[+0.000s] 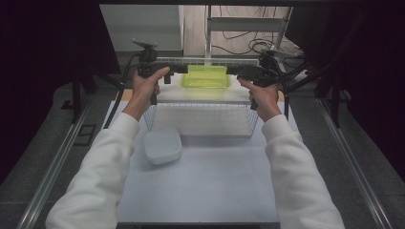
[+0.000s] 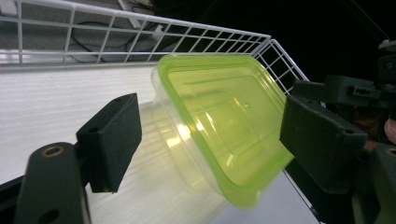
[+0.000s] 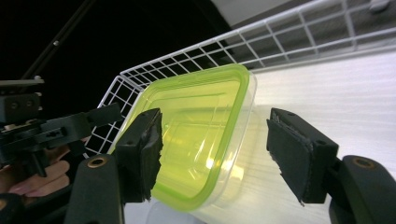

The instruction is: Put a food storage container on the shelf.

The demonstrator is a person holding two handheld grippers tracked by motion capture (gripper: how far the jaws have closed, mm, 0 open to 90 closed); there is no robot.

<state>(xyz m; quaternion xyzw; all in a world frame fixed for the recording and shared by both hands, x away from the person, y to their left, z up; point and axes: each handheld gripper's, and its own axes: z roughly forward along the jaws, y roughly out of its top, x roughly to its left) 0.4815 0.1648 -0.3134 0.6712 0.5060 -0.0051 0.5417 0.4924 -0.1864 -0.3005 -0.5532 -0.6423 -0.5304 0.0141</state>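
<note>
Jaws of both the left gripper [image 1: 175, 71] and the right gripper [image 1: 237, 71] are standing open, flanking the green-lidded container [image 1: 205, 76] sitting at the far end of the wire basket [image 1: 203, 128].

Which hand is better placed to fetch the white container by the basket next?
Left. The left claw is open beside the green-lidded container, and the white container lies below that forearm; the right claw is across the wire basket.

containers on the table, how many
2: a green-lidded container inside the wire basket at its far end, and a white container on the table by the basket's near left corner.
</note>
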